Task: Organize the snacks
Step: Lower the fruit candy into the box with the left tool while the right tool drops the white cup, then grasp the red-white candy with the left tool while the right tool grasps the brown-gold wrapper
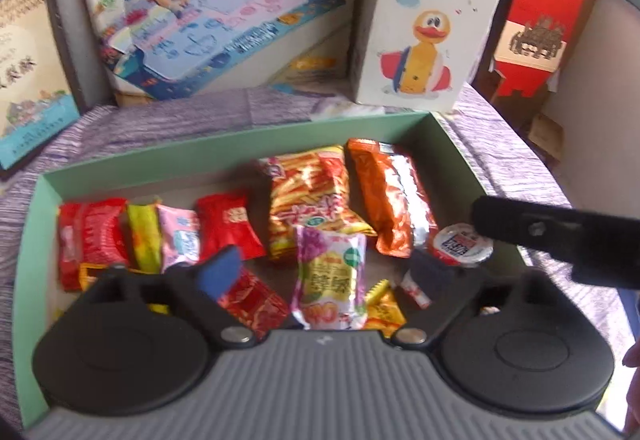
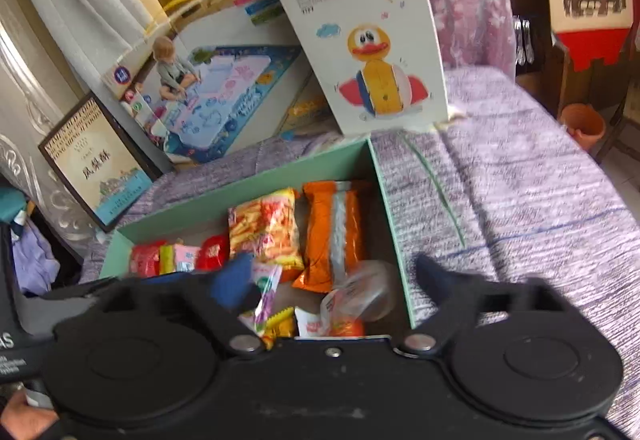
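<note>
Nearest in the left wrist view, the left gripper [image 1: 324, 272] hovers over the green box [image 1: 240, 147], its jaws spread wide and empty. Between the jaws lies a purple-and-yellow snack pouch [image 1: 330, 280], with a small yellow candy wrapper [image 1: 382, 306] just beside it and a red foil packet [image 1: 252, 300] on its other side. One dark finger of the right gripper [image 1: 560, 244] crosses in from the right, over a round foil-lidded jelly cup [image 1: 460, 246] near the box's right wall.

The right gripper [image 2: 332, 276] also stands released, jaws wide apart, one finger above the box and the other out over the purple cloth [image 2: 520, 199] covering the bench. A clear jelly cup [image 2: 360, 292] lies under the gap between the jaws, inside the box by its right wall.

Farther into the box, a row of small packets sits along the left: a red wrapper [image 1: 90, 240], a yellow-green one [image 1: 144, 236], a pink one [image 1: 180, 240] and a red candy pack [image 1: 230, 228]. Beyond the pouch rest a chip bag [image 1: 312, 199] and an orange packet [image 1: 388, 191], side by side near the far wall.

Behind the box stand a drawing mat box [image 1: 216, 23], a duck toy box [image 1: 428, 27], a red carton [image 1: 548, 11], and a framed picture [image 1: 28, 79] at the left.
</note>
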Motion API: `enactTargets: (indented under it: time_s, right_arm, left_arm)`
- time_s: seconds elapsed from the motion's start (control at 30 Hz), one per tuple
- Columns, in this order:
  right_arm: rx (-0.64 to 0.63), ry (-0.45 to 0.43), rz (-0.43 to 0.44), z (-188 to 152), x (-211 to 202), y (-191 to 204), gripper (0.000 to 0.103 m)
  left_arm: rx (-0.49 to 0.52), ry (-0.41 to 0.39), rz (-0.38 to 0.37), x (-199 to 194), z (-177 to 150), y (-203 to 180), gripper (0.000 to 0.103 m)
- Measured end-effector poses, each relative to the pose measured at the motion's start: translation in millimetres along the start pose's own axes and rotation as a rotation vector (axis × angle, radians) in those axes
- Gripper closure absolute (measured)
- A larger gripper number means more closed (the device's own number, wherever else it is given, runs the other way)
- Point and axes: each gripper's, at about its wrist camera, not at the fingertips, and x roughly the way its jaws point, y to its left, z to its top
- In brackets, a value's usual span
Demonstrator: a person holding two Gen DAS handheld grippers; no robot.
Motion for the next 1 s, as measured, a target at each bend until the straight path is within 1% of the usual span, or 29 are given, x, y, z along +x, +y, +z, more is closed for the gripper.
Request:
enactTargets:
  time_s: [0.03, 0.17, 0.33, 0.67, 0.87, 1.0]
  right_arm:
    - [-0.004, -0.005, -0.001, -0.3, -2.6, 0.8, 0.0]
    - [0.009, 0.01, 0.009, -3.1, -8.8, 2.0, 0.0]
    - [0.013, 0.027, 0.008, -12.6, -20.2, 6.8, 0.0]
    - [0.006, 0.008, 0.018, -33.0, -61.0, 25.2, 0.0]
    - [0.018, 0.014, 0.029, -55.7, -80.8, 35.2, 0.0]
    - [0.005, 0.056, 0.051, -78.3, -88.2, 42.7, 0.0]
  left_arm:
    - [-0.004, -0.004, 0.006, -2.4, -0.2, 0.8, 0.0]
    - [-0.026, 0.003, -0.004, -11.7, -3.2, 6.0, 0.0]
    - [-0.024, -0.001, -0.001, -27.5, -12.9, 5.6, 0.0]
    - [-0.036, -0.024, 0.002, -70.9, -37.6, 13.3, 0.0]
    - [-0.034, -0.036, 0.01, -102.5, -62.7, 26.1, 0.0]
    - [-0.022, -0.024, 0.025, -117.7, -91.6, 40.3, 0.0]
